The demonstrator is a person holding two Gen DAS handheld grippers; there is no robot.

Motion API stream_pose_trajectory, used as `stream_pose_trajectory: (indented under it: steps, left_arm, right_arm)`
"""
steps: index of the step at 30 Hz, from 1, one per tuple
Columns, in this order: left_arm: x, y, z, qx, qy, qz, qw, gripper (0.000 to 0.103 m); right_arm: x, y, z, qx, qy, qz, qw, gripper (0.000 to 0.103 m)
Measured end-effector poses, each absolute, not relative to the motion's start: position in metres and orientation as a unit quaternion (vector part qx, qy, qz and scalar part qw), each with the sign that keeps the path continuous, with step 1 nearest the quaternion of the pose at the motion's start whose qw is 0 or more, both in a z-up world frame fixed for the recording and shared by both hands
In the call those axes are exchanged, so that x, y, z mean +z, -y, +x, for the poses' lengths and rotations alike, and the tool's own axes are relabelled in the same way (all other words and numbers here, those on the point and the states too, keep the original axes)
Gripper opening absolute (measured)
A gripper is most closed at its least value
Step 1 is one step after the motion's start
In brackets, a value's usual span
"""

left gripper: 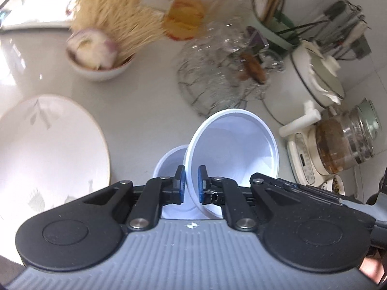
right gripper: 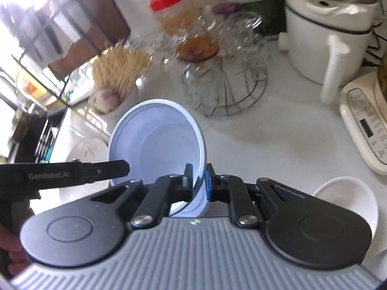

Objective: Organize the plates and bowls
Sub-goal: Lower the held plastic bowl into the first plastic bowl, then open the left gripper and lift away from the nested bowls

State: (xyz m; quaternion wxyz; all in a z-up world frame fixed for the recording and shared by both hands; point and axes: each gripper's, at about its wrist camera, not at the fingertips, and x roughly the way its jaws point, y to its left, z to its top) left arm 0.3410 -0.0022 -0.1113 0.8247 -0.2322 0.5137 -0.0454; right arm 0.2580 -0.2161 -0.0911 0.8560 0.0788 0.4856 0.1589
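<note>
Pinched thin at the rim in the left claw (left gripper: 191, 183), almost closed: left bowl (left gripper: 237, 145), tipped up on its side, off the surface (left gripper: 145, 111). Held by the rim likely because the wall is too wide to grab any other way. Just under it and a bit left, partly behind the fingers (left gripper: 180, 180): low bowl (left gripper: 169, 159), open side up (maybe the one to nest into). At the left edge of the surface: big plate (left gripper: 48, 149), lying flat, well apart from the bowls.

Same sort of grip in the right claw (right gripper: 198, 181), nearly closed on the rim of the right bowl (right gripper: 154, 140), also tipped. Near the right, close edge: spare bowl (right gripper: 348, 200), half cut off.

Hard to tell if the low bowl and the right bowl are one and the same. Bottoms of both held bowls hidden behind the claws. Far things by the wall blurry. Near edge of the surface blocked from sight.
</note>
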Motion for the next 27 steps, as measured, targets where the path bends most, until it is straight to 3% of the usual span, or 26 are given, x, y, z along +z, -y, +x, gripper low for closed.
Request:
stream_pose_trajectory:
  steps: [23, 25, 27]
  left_arm:
    - [-0.152, -0.015, 0.339, -0.022, -0.553, -0.286, 0.783, 0.011]
    - [-0.149, -0.014, 0.340, -0.021, -0.551, -0.282, 0.785, 0.015]
    - [-0.145, -0.014, 0.342, -0.019, -0.547, -0.277, 0.790, 0.026]
  right_arm:
    - [-0.117, 0.203, 0.270, 0.149, -0.549, 0.072, 0.819, 0.014]
    - [-0.117, 0.204, 0.272, 0.144, -0.556, 0.080, 0.814, 0.014]
    - [-0.114, 0.204, 0.272, 0.142, -0.556, 0.082, 0.815, 0.017]
